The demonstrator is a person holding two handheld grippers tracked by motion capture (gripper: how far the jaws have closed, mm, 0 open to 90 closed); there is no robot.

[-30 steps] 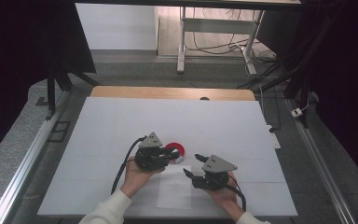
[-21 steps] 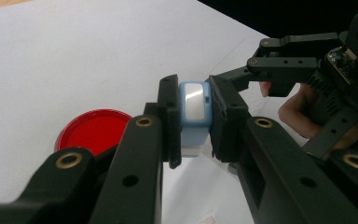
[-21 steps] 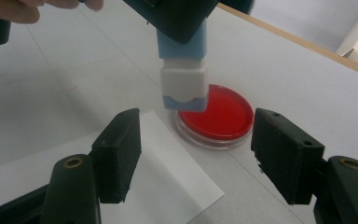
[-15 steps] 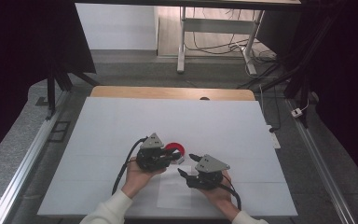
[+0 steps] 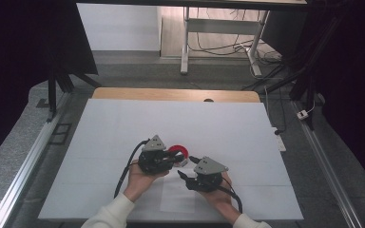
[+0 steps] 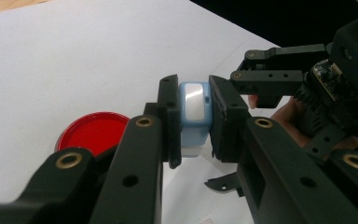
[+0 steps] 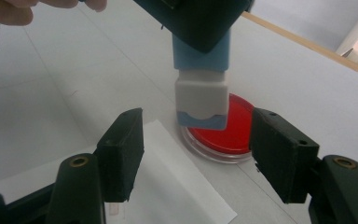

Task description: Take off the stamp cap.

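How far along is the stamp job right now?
Done: the left claw is clamped on the blue stamp. In hand: the right claw, open and just been closing, flanks its pale cap. Left: cap off, inking on the red pad, stamping the paper slip.

Bright, even overhead light on the white table [image 5: 123,123], dark surroundings, soft shadows, near claws blurred.
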